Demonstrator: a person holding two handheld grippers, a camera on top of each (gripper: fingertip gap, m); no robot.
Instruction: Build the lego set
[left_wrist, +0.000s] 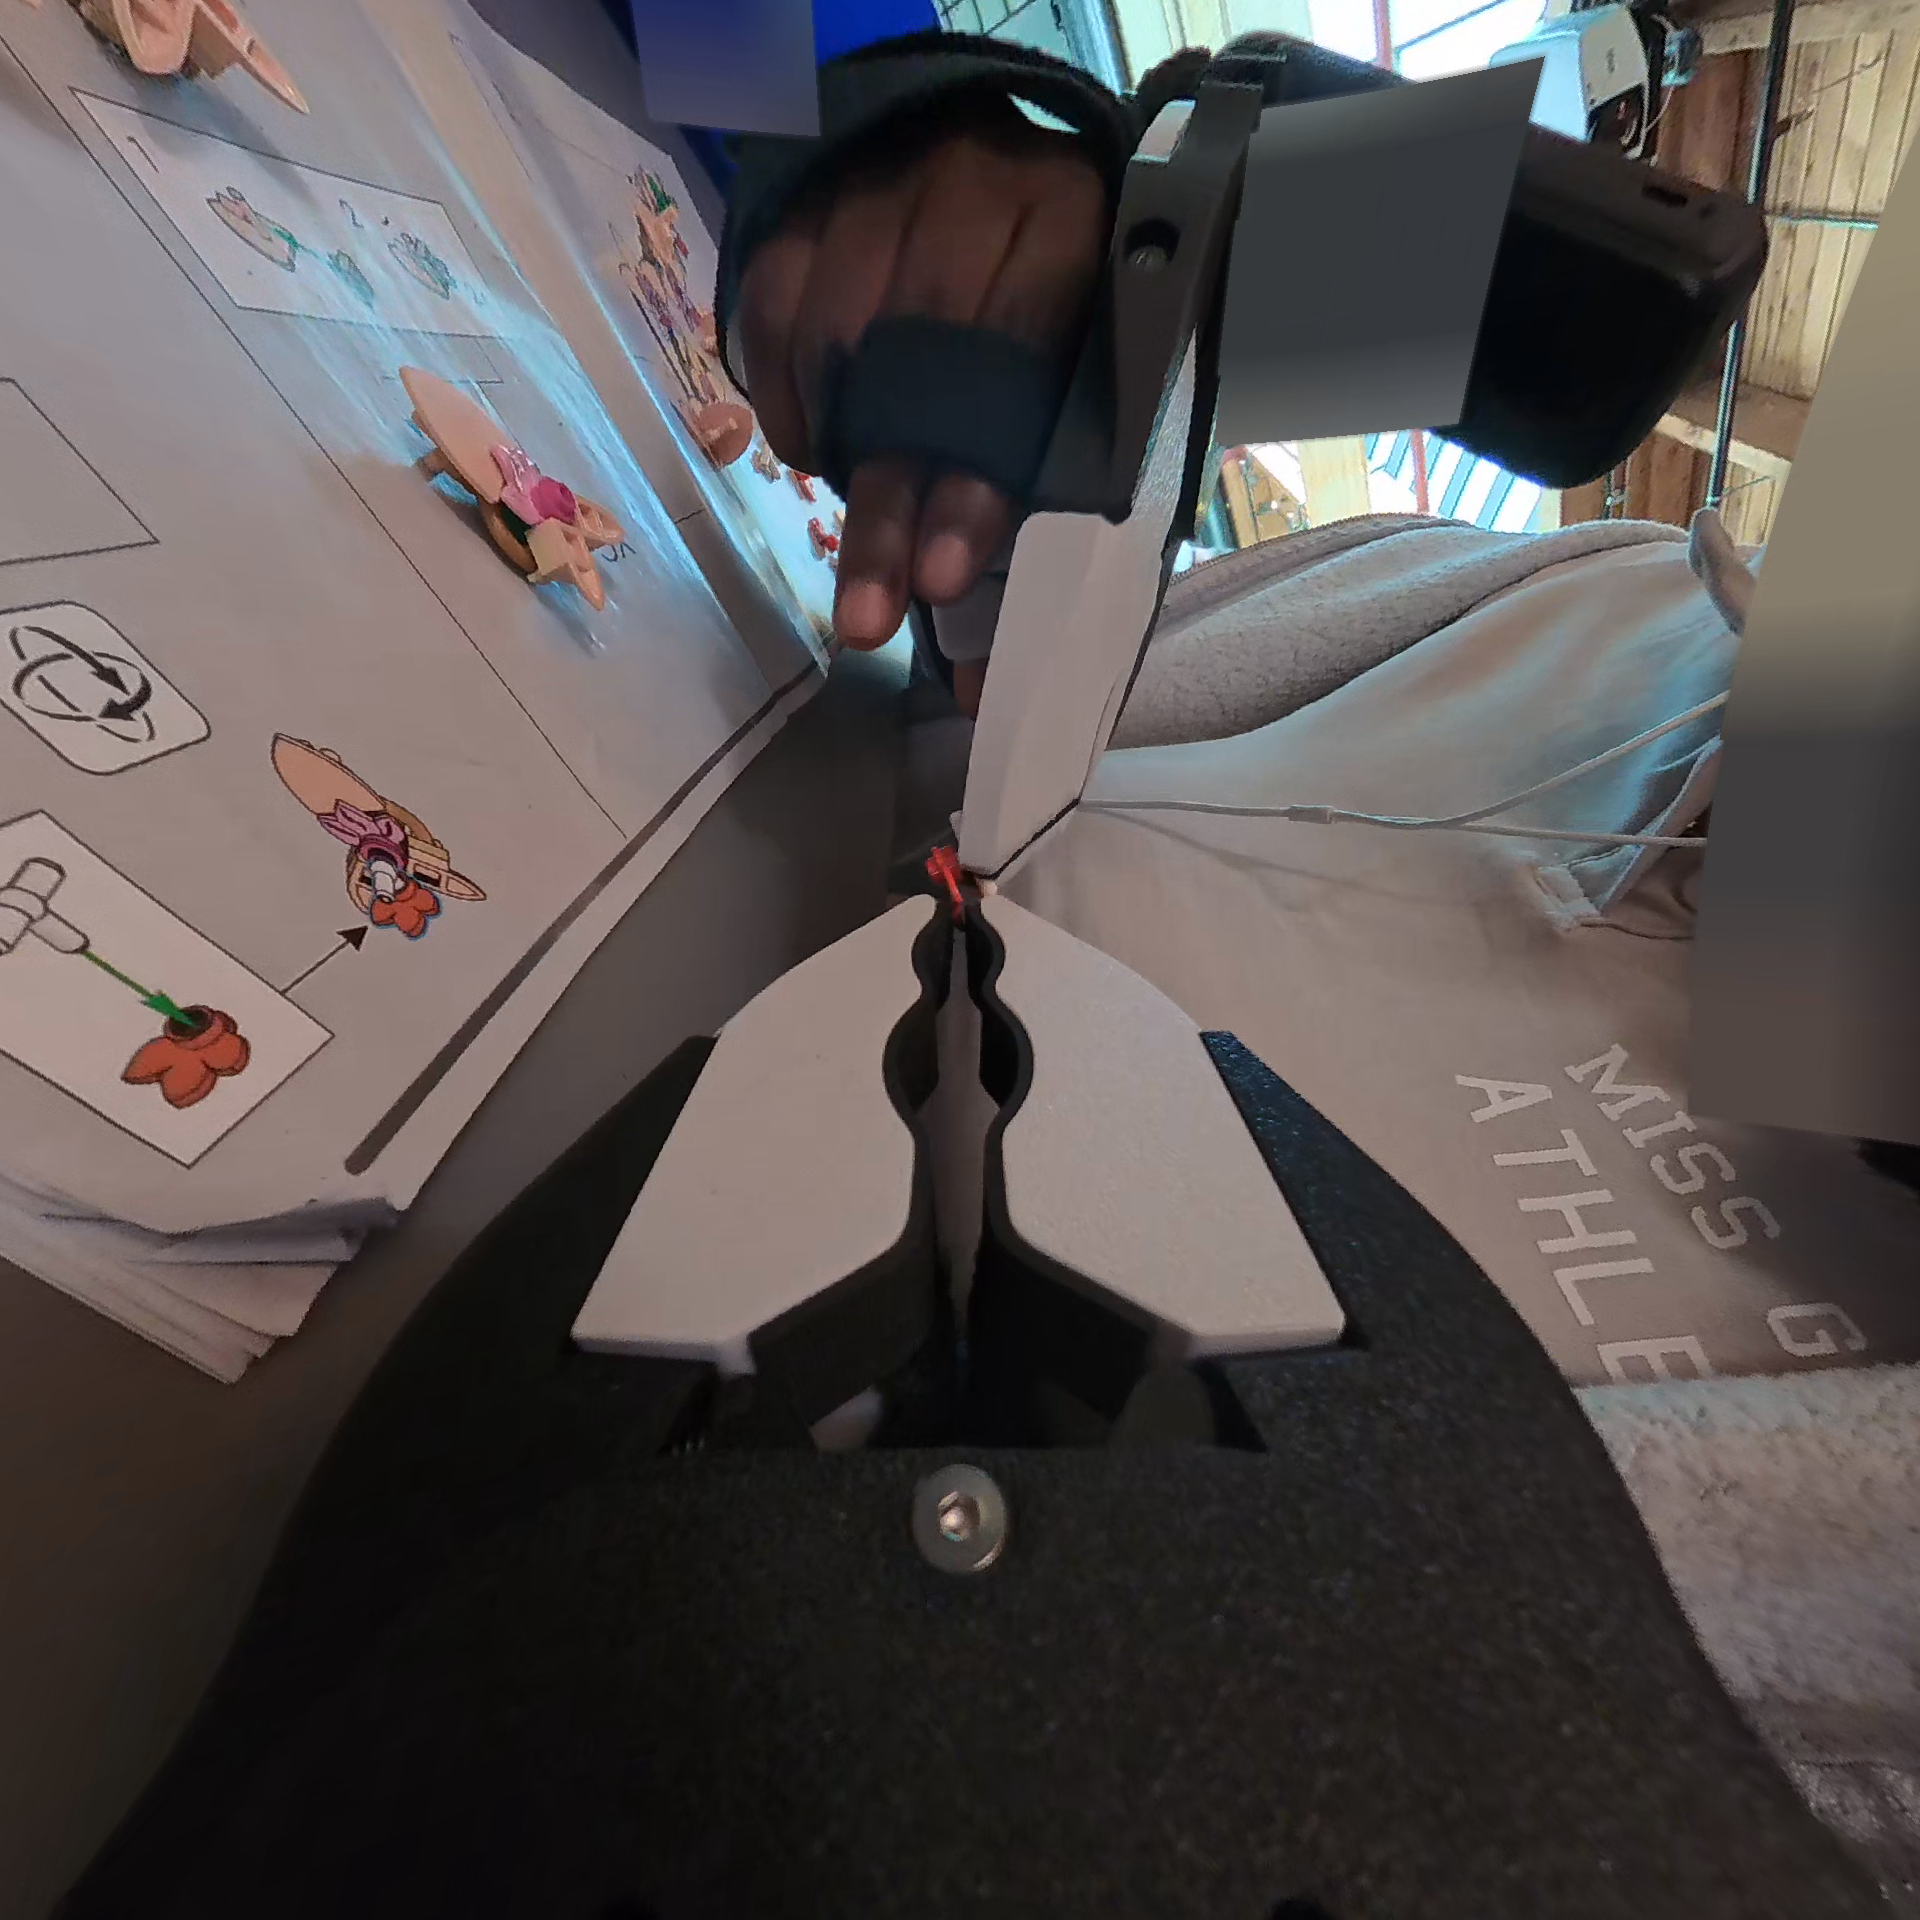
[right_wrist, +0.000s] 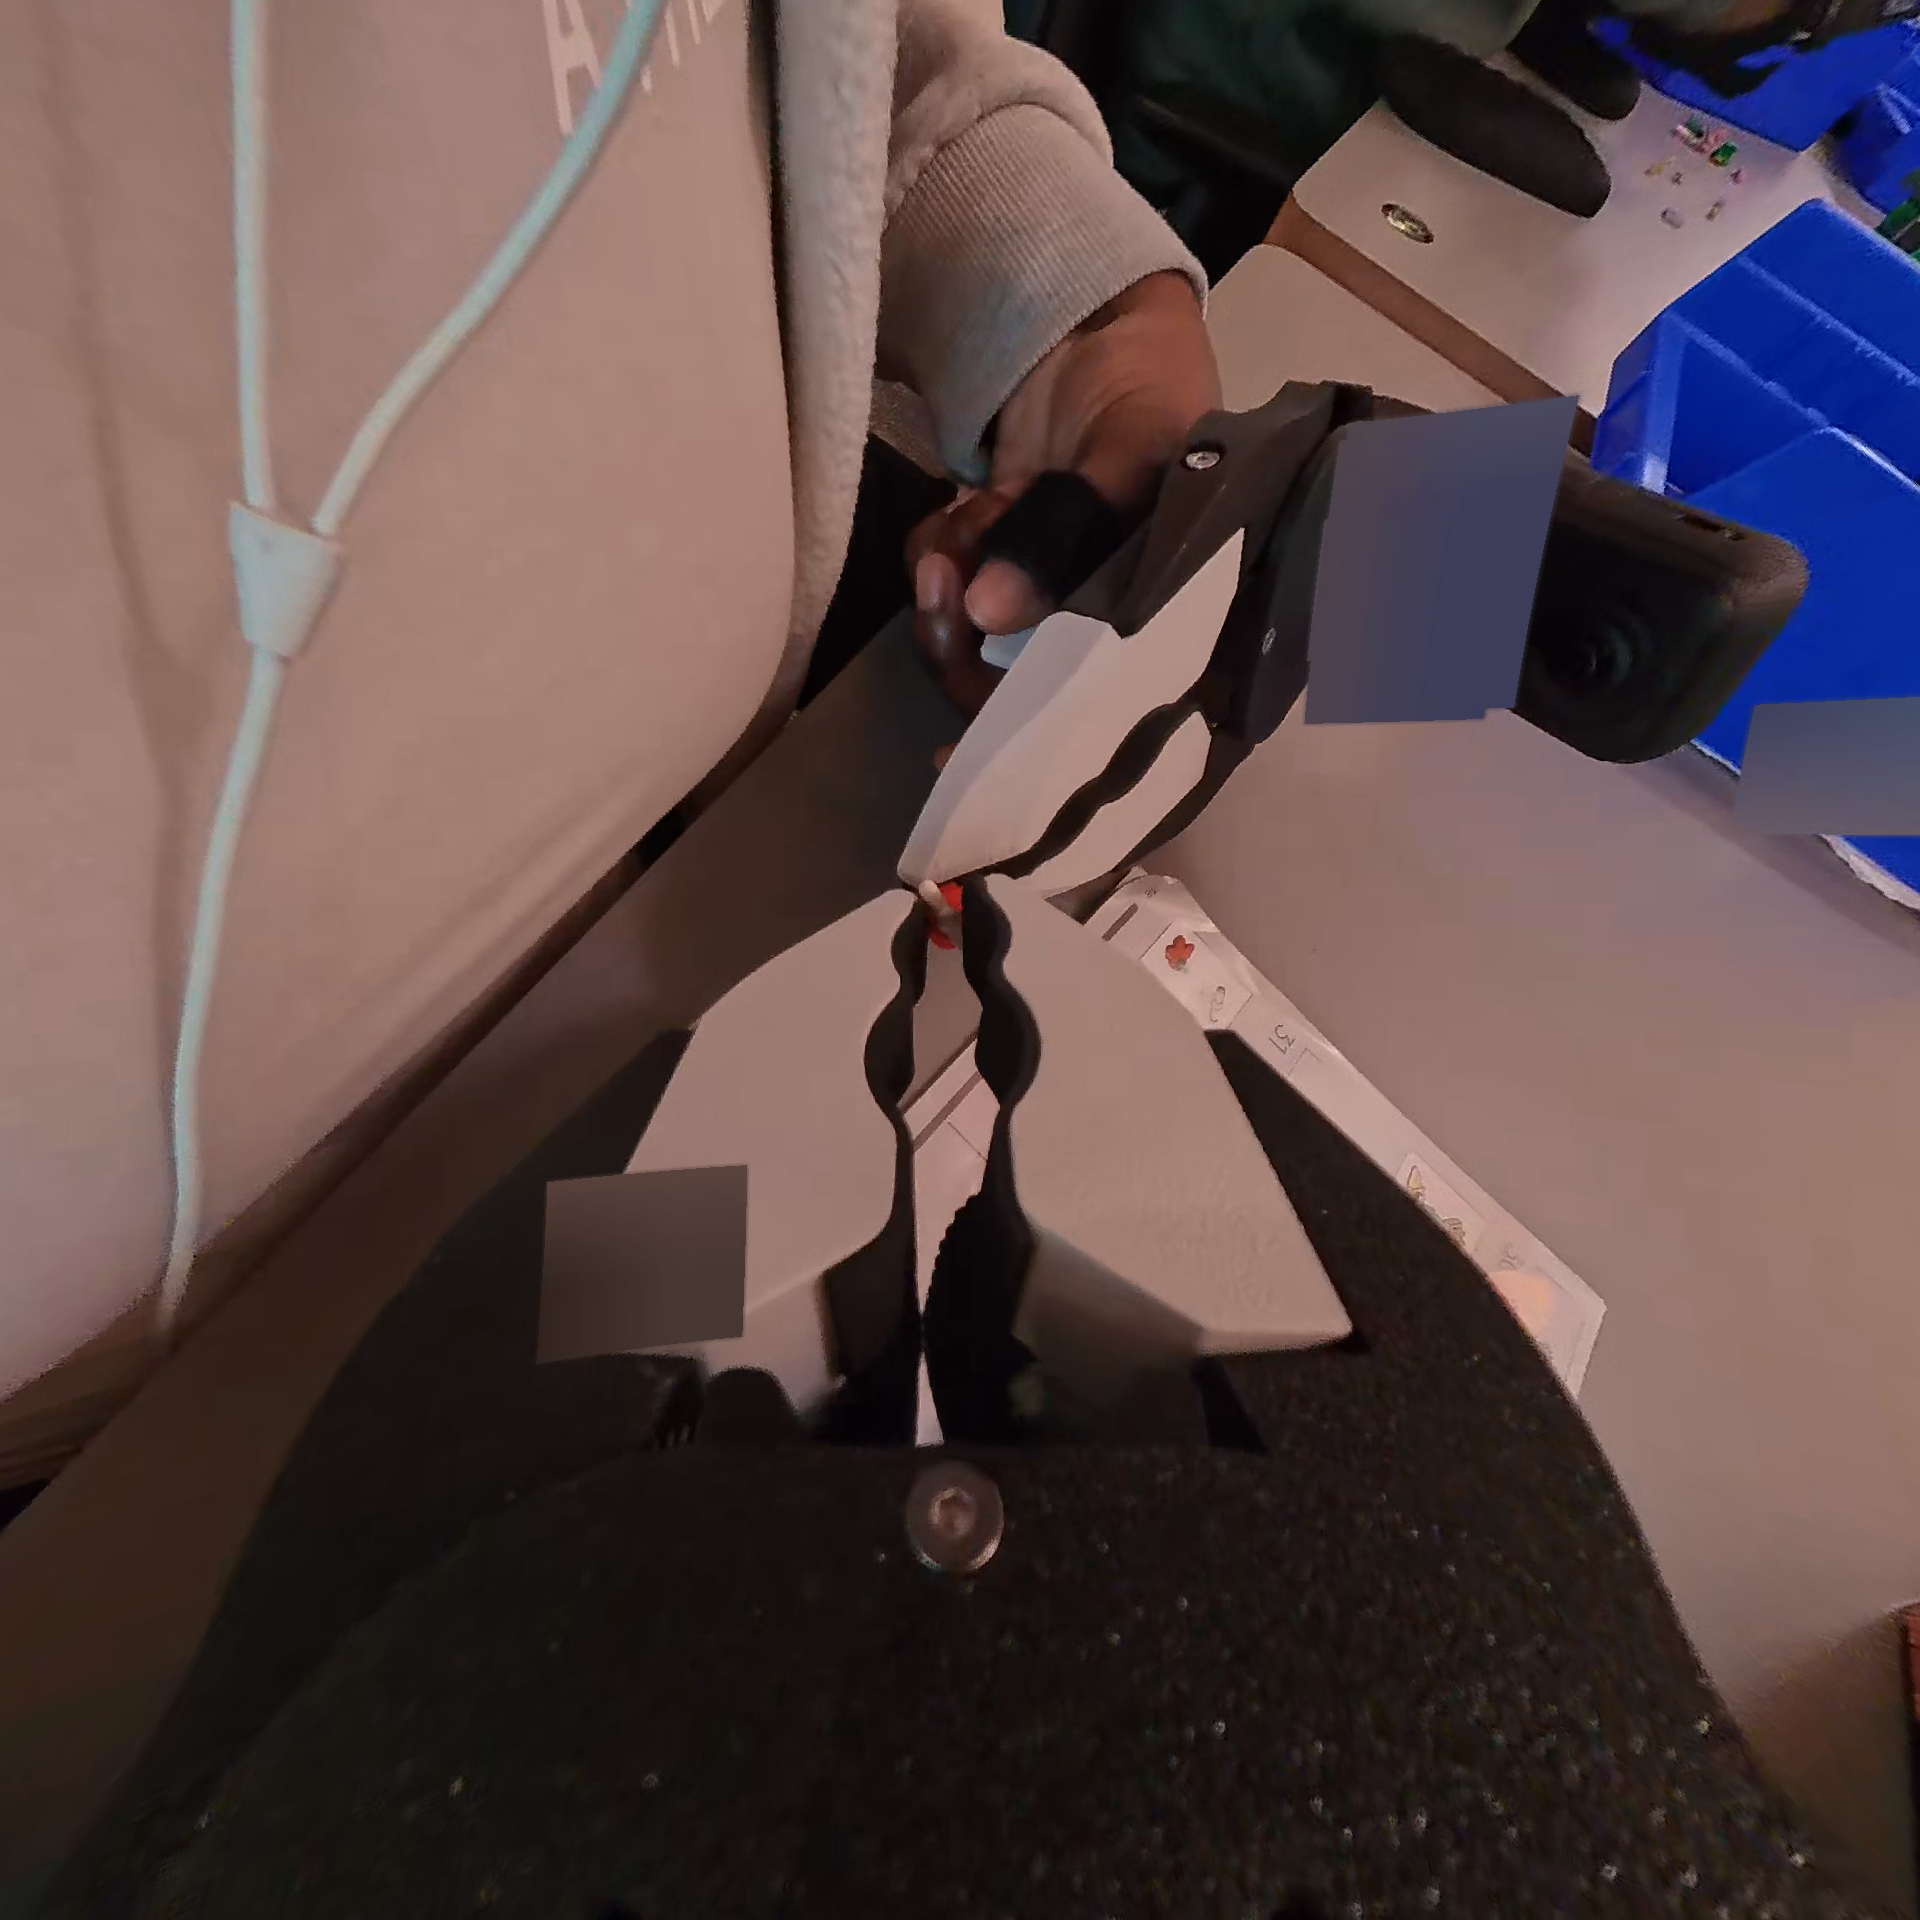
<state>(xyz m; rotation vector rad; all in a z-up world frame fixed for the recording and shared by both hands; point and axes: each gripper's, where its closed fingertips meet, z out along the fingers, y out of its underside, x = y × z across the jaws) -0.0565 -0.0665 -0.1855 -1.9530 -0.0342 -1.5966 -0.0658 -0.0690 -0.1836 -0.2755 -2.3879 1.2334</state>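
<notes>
Item: joining of two small parts, mid-air, above the near edge of the grey counter (left_wrist: 790, 831).

Step in hand: we judge this to be the step drawn on the open pale-blue instruction booklet (left_wrist: 312, 644) lying on the counter to the left, where a white peg goes into a red flower piece. The parts meet tip to tip; whether they are seated yet we cannot tell.

Left hand-held gripper (left_wrist: 954, 920): its grey fingers are pressed together on the tiny red plastic flower piece (left_wrist: 943, 871), which pokes out past the tips.

Right hand-held gripper (right_wrist: 940, 914): its jaws stand nearly together, pinching at the very tips a small white plastic peg (right_wrist: 928, 890), with red showing just beside it. In the left wrist view it comes down steeply from above, so the two tools meet at a sharp angle.

Hands: the right hand (left_wrist: 914, 343) wraps the handle under a black strap, two fingers extended along it. The left hand (right_wrist: 1049, 499) holds its tool close to the person's grey sweatshirt (left_wrist: 1351, 935).

Next move, as we judge it: a short push along the peg's axis, both grips kept firm, the peg held in line with the hole. The parts are tiny and could slip or twist out.

Far right: blue plastic storage bins (right_wrist: 1766, 416).
</notes>
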